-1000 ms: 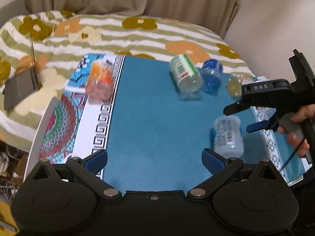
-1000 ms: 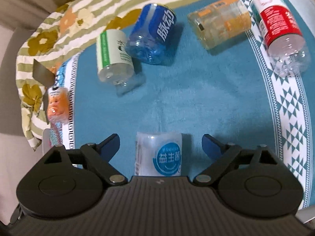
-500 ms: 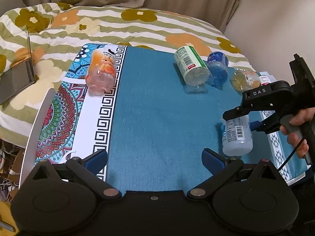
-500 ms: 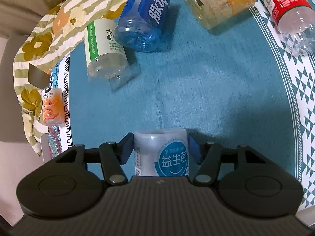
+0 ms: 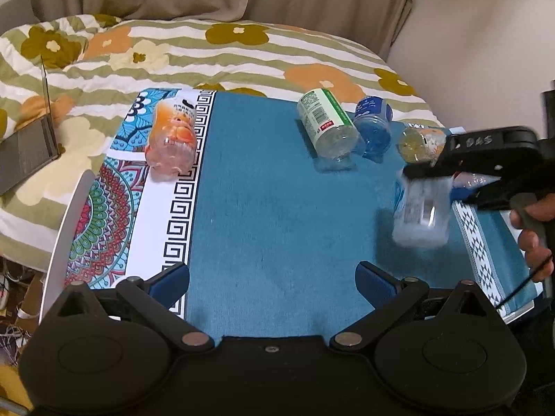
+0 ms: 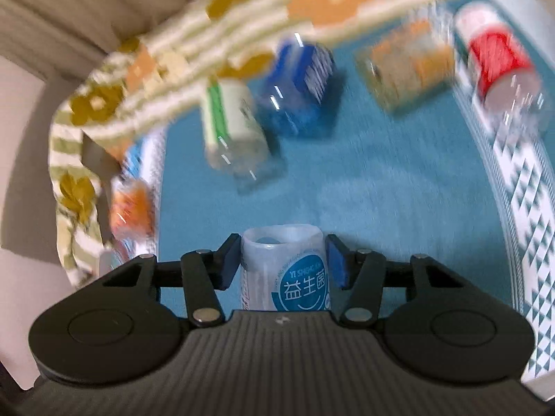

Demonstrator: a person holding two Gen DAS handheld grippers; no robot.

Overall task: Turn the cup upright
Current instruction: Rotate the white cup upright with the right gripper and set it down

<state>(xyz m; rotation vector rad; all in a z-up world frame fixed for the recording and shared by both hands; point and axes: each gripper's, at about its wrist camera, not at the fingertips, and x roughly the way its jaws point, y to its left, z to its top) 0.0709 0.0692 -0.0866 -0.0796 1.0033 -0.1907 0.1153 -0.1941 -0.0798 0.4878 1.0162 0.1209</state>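
My right gripper (image 6: 283, 260) is shut on a clear plastic cup with a white and blue label (image 6: 288, 274). Its blue pads (image 6: 334, 260) press both sides of the cup. In the left wrist view the same cup (image 5: 421, 213) is blurred and hangs tilted, lifted off the blue mat (image 5: 277, 208) at the right, held by the right gripper (image 5: 440, 180). My left gripper (image 5: 272, 279) is open and empty over the near edge of the mat.
Several other cups lie on their sides on the mat: an orange one (image 5: 171, 137) at the left, a green-labelled one (image 5: 327, 123), a blue one (image 5: 373, 124), a yellow one (image 5: 421, 144), and a red-labelled one (image 6: 503, 69). A flowered blanket (image 5: 225, 55) lies behind, with a laptop (image 5: 27, 145) at the left.
My right gripper closed on the white-labelled cup, lifted it off the mat and is swinging it; the right wrist view is now motion-blurred. My left gripper stayed open and barely moved.
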